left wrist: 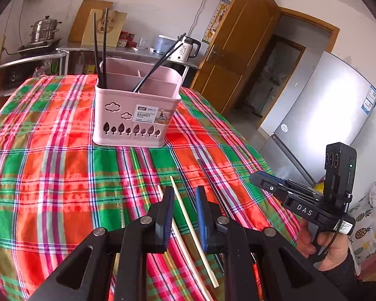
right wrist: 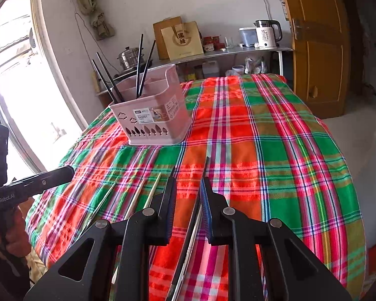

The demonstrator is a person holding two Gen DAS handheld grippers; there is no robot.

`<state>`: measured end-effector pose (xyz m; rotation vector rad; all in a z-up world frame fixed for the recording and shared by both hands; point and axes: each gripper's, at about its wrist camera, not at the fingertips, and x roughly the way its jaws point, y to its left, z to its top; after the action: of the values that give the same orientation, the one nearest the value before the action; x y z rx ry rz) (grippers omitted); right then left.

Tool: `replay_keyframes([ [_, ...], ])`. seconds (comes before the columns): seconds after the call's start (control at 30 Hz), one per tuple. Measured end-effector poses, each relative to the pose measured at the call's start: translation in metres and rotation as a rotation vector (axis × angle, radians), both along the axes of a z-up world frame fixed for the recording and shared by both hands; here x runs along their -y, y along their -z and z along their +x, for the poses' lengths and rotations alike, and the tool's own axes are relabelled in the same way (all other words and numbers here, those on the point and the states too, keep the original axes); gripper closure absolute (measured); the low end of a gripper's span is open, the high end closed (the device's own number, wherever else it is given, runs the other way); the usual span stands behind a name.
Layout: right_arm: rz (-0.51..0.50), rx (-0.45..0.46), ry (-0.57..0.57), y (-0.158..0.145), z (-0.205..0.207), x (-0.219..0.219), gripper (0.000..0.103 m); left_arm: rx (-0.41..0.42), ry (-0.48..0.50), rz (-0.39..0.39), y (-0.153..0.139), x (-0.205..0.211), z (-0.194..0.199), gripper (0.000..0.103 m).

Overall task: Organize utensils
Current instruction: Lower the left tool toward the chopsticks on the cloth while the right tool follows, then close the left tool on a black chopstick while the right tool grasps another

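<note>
Left wrist view: left gripper (left wrist: 184, 195) hung over the plaid tablecloth (left wrist: 50, 175), jaws apart, nothing pinched. One pale chopstick (left wrist: 193, 228) lay on the cloth in the gap between the pads, touching neither as far as I could tell. A second pale chopstick (left wrist: 163, 200) lay just to its left, partly hidden behind the left finger. One dark chopstick (left wrist: 213, 188) lay on the cloth to the right, beside a thin metal one that I couldn't separate cleanly. Pink basket (left wrist: 135, 115) stood upright farther back on the table, well apart from the loose sticks. Four black chopsticks (left wrist: 100, 50) in it: two upright at its left end, two leaning right from a middle compartment. Right gripper (left wrist: 268, 183) was visible at the right edge, held by a hand (left wrist: 331, 248).

Right wrist view: right gripper (right wrist: 188, 188) also had jaws apart, gripping nothing. One dark chopstick (right wrist: 200, 190) ran along the cloth through the gap, close to the right pad; contact unclear. A silver stick lay alongside it lower down. Three pale or metal sticks (right wrist: 153, 190) lay left of the fingers. Same basket (right wrist: 158, 118) at back left, four black chopsticks (right wrist: 140, 62) standing in it in two pairs. Left gripper (right wrist: 60, 175) showed at the left edge.
</note>
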<state>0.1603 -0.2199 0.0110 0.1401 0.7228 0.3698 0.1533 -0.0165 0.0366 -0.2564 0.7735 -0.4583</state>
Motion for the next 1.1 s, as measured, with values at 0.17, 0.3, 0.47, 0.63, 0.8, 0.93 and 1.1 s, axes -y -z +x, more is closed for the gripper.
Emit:
replay_keyframes([
  [0.17, -0.001, -0.032, -0.009, 0.012, 0.009, 0.003, 0.083, -0.07, 0.048, -0.01, 0.019, 0.021, 0.018, 0.086],
  [0.3, -0.007, -0.046, -0.013, 0.017, 0.012, 0.003, 0.083, -0.131, 0.076, -0.015, 0.036, 0.037, 0.032, 0.086],
  [0.47, 0.002, -0.057, -0.007, 0.021, 0.014, 0.008, 0.083, -0.186, 0.087, 0.016, 0.054, 0.057, 0.049, 0.086],
  [0.63, 0.011, -0.062, -0.002, 0.023, 0.015, 0.012, 0.083, -0.238, 0.071, 0.067, 0.069, 0.068, 0.062, 0.086],
  [0.8, 0.015, -0.066, -0.001, 0.025, 0.017, 0.014, 0.083, -0.262, 0.054, 0.099, 0.079, 0.073, 0.069, 0.086],
  [0.93, 0.013, -0.07, -0.002, 0.027, 0.02, 0.014, 0.083, -0.252, 0.047, 0.131, 0.077, 0.079, 0.071, 0.086],
  [1.1, 0.007, -0.077, -0.003, 0.028, 0.026, 0.012, 0.083, -0.247, 0.032, 0.16, 0.078, 0.084, 0.08, 0.095],
])
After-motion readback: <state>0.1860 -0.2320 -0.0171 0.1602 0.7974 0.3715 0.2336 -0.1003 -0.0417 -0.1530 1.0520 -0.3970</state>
